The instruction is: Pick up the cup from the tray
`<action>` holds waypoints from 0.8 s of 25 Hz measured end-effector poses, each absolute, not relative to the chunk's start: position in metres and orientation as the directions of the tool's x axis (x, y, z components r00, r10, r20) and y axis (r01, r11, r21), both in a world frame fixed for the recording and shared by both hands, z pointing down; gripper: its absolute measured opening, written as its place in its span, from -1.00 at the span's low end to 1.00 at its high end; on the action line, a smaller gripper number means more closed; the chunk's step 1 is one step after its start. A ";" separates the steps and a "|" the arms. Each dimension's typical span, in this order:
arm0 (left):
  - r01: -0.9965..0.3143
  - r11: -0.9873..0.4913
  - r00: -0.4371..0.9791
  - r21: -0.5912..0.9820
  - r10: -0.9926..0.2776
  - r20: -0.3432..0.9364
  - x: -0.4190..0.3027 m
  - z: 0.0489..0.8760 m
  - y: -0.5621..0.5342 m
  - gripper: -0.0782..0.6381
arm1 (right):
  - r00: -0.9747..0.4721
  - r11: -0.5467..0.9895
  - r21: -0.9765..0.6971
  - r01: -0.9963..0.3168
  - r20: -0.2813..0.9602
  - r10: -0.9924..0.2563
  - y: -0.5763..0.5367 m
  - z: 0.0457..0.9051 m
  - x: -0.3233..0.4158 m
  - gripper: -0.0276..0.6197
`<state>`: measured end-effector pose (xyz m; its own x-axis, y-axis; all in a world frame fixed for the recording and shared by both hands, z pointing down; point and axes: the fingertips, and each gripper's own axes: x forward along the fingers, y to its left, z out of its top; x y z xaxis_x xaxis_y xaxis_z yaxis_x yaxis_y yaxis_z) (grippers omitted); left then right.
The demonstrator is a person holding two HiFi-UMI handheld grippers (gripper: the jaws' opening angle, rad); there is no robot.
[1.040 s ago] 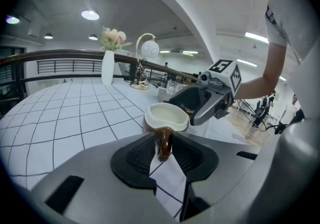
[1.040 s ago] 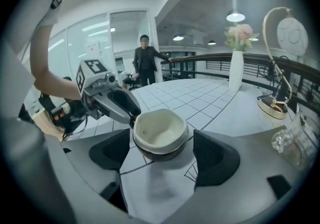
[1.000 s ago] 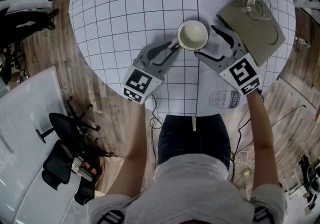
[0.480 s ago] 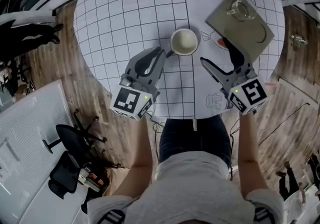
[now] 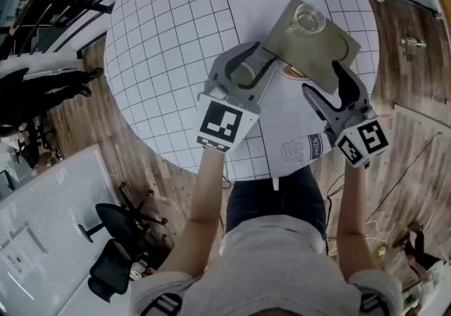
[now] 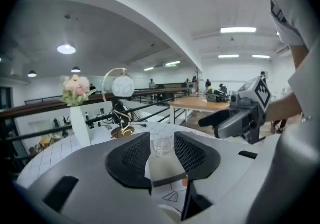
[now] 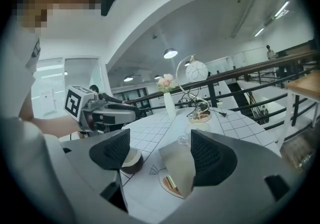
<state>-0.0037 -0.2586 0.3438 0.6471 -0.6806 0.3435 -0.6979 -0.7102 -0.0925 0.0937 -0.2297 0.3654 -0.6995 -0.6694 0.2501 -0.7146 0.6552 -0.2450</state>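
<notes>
Cup [image 5: 308,20], the clear glass one, stands upright on the far part of the tray [image 5: 338,46]. My left gripper [image 5: 262,57] is by the tray's edge. Its jaws are opening and grip nothing. I see the cup out past their tips, not touching them. My right gripper [image 5: 322,76] hangs over the tray's near side, jaws wide apart and empty.

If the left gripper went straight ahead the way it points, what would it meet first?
Probably the glass cup on the tray, framed dead ahead between the left gripper's opening jaws, which hold nothing. Depth is unclear, so it might pass above it.
</notes>
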 end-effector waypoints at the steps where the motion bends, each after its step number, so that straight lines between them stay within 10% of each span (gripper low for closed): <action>1: -0.673 -0.728 0.647 -0.134 -0.667 0.369 0.004 0.348 -0.265 -0.37 | -0.688 0.643 -0.243 -0.726 0.244 -0.684 -0.233 0.363 0.102 0.17; 20: -0.530 -0.843 0.593 -0.088 -0.443 0.672 0.061 0.474 -0.344 -0.30 | -0.695 0.729 -0.073 -0.680 0.382 -0.610 -0.315 0.409 0.135 0.17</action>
<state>0.0608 -0.3443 0.4739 0.5928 -0.4432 0.6724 -0.5303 -0.8432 -0.0883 0.1349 -0.3148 0.4089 -0.6946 -0.6095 0.3821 -0.6802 0.7294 -0.0729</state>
